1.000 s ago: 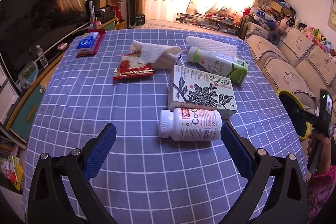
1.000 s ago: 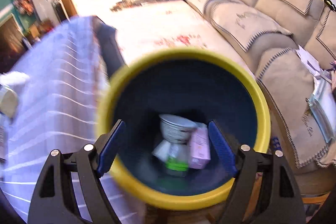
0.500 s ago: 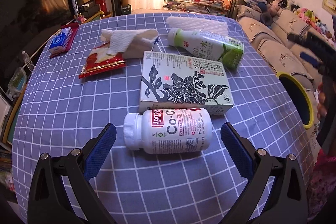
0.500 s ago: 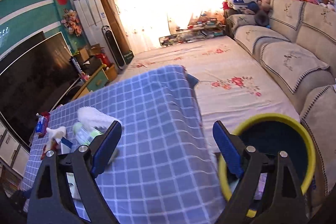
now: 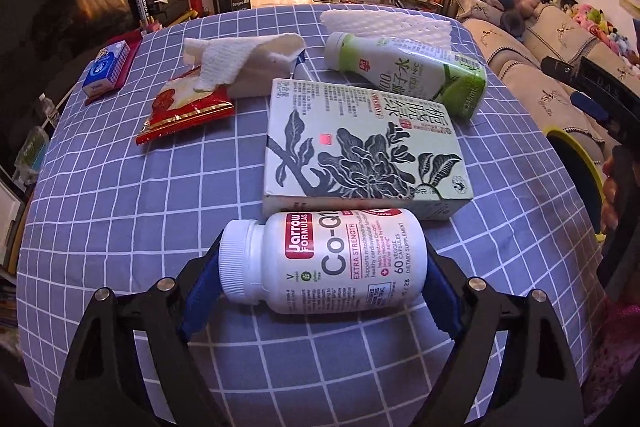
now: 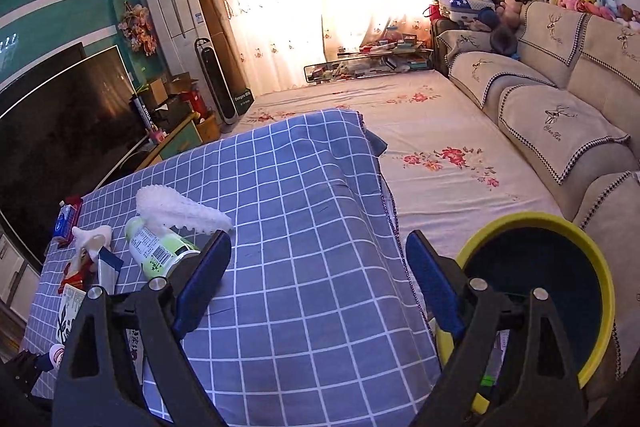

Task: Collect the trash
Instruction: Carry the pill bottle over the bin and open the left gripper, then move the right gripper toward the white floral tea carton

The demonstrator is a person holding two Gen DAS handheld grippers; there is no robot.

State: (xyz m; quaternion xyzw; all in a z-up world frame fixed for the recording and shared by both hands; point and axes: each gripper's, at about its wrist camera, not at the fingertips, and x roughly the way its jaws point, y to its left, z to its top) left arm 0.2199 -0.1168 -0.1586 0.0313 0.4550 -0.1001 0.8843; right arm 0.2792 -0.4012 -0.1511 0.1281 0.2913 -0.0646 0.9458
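The left gripper [image 5: 322, 273] is pinching the white supplement bottle [image 5: 324, 263] end to end, one blue pad against the cap and the other against the base, as the bottle is lying on its side on the checked surface [image 5: 120, 207]. Just beyond the bottle and touching it, a flower-printed carton [image 5: 360, 151] is lying flat; farther ahead a green drink bottle [image 5: 408, 75], a crumpled paper towel [image 5: 240, 59] and a red snack wrapper [image 5: 184, 107] are resting. The right gripper [image 6: 318, 281] is hanging spread wide and holding nothing above the surface's edge, with the yellow-rimmed trash bin [image 6: 600, 291] sitting just to its right.
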